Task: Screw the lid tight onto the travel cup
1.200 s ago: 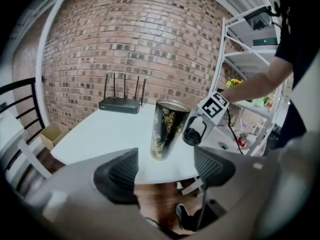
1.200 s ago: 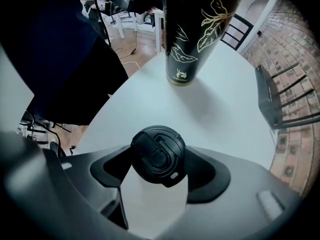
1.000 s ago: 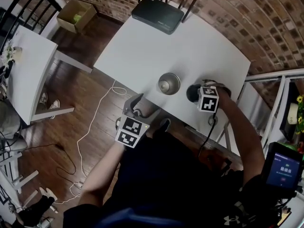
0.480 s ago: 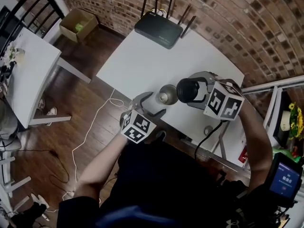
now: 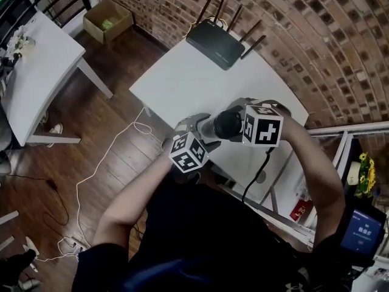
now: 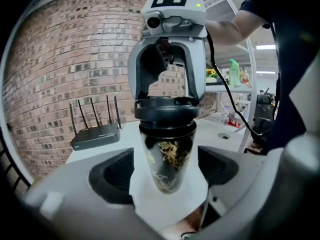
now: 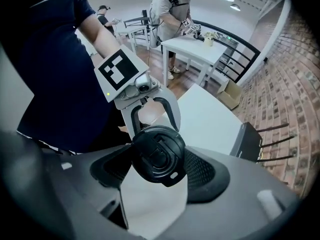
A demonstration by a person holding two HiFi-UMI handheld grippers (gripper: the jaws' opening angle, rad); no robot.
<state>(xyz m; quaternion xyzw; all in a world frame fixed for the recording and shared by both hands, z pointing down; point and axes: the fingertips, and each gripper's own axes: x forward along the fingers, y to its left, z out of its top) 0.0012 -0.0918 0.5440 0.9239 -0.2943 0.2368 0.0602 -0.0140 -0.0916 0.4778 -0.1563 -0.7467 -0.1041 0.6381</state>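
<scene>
The right tool [image 7: 159, 170] clamps the black lid [image 7: 157, 154] at centre, above the white desk [image 7: 210, 119]; a router [image 7: 247, 141] sits at three o'clock.

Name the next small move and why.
Probably close the left claw on the cup: its jaws have just been opening and stand clear either side, while the right claw holds the lid on top, so twisting now might spin the cup.

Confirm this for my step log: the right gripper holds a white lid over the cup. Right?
No: the lid is black, not white, as the right gripper view shows. The right gripper does hold it over the cup.
</scene>
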